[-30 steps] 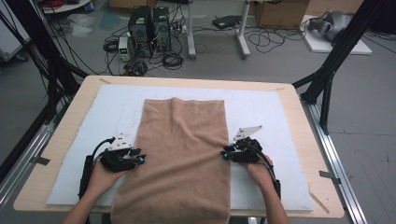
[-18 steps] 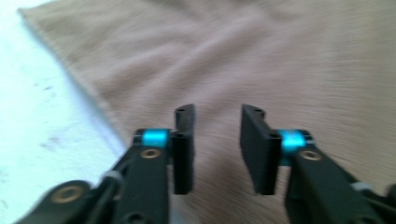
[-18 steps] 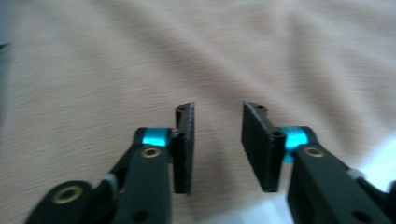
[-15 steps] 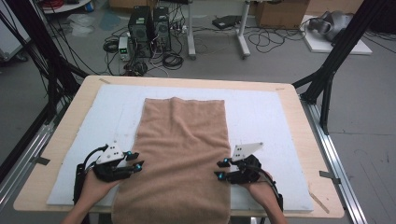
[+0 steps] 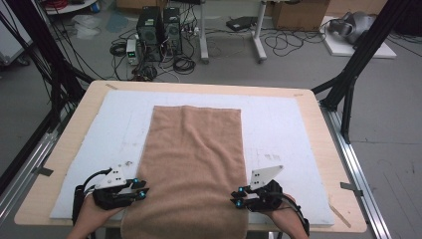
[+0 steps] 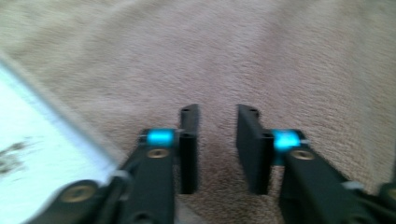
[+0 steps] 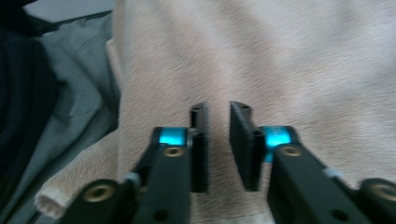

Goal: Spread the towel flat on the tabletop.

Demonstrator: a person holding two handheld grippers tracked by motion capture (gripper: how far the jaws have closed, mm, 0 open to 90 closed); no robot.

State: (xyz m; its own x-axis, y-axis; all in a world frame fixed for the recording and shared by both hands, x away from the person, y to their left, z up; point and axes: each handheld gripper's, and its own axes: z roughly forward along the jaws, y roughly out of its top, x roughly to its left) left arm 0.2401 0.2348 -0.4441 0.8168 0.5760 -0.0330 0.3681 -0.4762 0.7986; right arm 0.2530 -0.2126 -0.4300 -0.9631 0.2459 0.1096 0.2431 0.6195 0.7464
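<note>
Tan terry-cloth towel (image 5: 194, 169) spread lengthwise on a white foam mat (image 5: 278, 129), its near end hanging over the table's front edge.
The left gripper (image 5: 143, 188) and right gripper (image 5: 236, 197) flanked the near corners; both jaw pairs (lately narrowing) stood slightly apart over the pile, clamping nothing; the light wooden table (image 5: 74, 130) lay beneath.
</note>
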